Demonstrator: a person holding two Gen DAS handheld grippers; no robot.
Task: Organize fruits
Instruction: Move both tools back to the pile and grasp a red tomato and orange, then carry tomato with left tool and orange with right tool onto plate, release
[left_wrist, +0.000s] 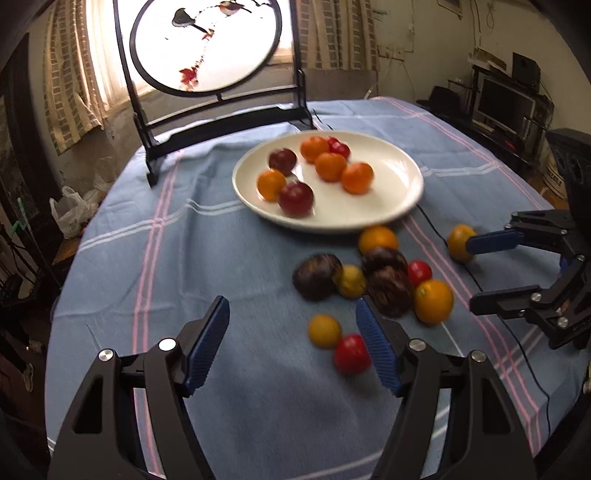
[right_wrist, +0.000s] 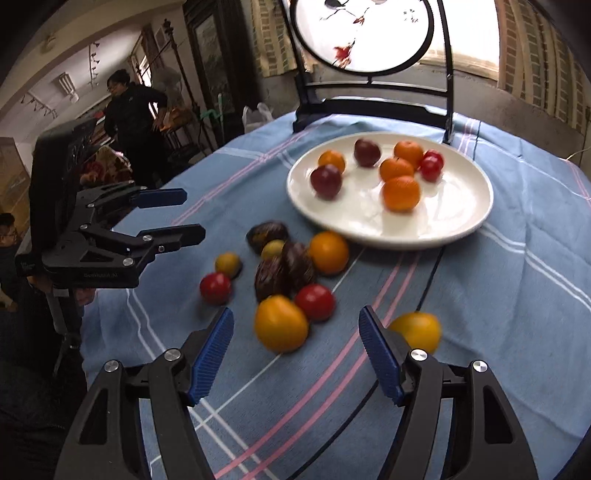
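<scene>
A white plate (left_wrist: 399, 173) (right_wrist: 461, 206) holds several oranges and dark red and red fruits. In front of it, loose on the blue cloth, lies a cluster of dark brown fruits (left_wrist: 317, 277) (right_wrist: 280, 269), oranges (left_wrist: 434, 301) (right_wrist: 280, 323), small yellow fruits (left_wrist: 325, 330) and red fruits (left_wrist: 351, 352) (right_wrist: 216, 288). My left gripper (left_wrist: 291, 343) is open and empty above the cloth, the red fruit just inside its right finger. My right gripper (right_wrist: 295, 350) is open and empty, the near orange between its fingertips. Another orange (right_wrist: 419, 330) (left_wrist: 460, 242) lies beside its right finger.
A black stand with a round painted screen (left_wrist: 207, 44) (right_wrist: 365, 33) stands at the table's far edge behind the plate. A thin black cable (left_wrist: 436, 229) (right_wrist: 428, 280) runs across the cloth. People (right_wrist: 129, 110) are in the room at left.
</scene>
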